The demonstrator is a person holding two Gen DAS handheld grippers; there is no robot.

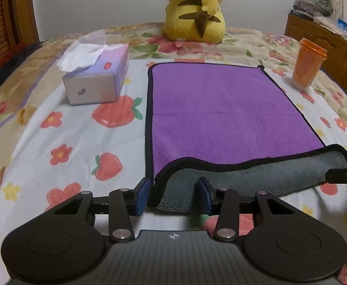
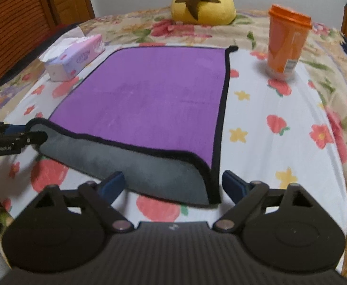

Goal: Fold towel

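Towel (image 1: 221,109) runs long toward twelve o'clock; left hand-held gripper (image 1: 174,196) half-open and right hand-held gripper (image 2: 173,185) wide each straddle a near corner, ungripped.

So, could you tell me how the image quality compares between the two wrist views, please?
Left wrist view: dim, warm indoor light, fairly sharp on the towel and tissue box, with fisheye bending of the bed edges. Right wrist view: softer overall, the orange cup and strawberry sheet smeared, with the same barrel distortion.
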